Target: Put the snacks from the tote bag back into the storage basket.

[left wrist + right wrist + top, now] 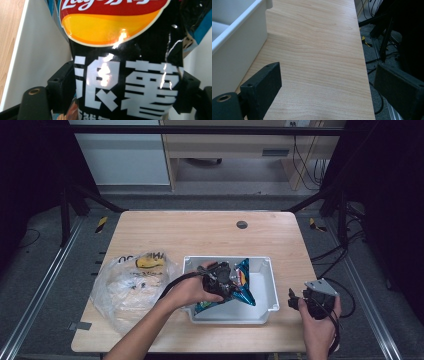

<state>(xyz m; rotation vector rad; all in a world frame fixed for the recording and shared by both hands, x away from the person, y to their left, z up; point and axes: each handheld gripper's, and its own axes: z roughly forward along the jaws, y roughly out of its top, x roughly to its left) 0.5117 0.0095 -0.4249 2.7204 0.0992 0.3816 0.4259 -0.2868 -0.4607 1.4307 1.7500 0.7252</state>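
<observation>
Clamping chip bag (125, 62) inside white bin (267, 292), left tongs (125, 97); right tongs (337, 85) apart above table (317, 50)

Lab recording bay: black frame (80, 195), floor rails (40, 285), loose cables (320, 170).

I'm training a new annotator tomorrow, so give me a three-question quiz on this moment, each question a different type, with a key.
1. True or false: the right gripper holds the chip bag.
2. Multiple choice: where is the left gripper? A) over the plastic bag B) over the white bin C) past the table's far edge
3. Fill in: in the right gripper view, the jaws stand ____ over bare wood.

Key:
1. False. It is apart from the bin, jaws open and empty; the left gripper's jaws flank the bag.
2. B
3. open
</observation>
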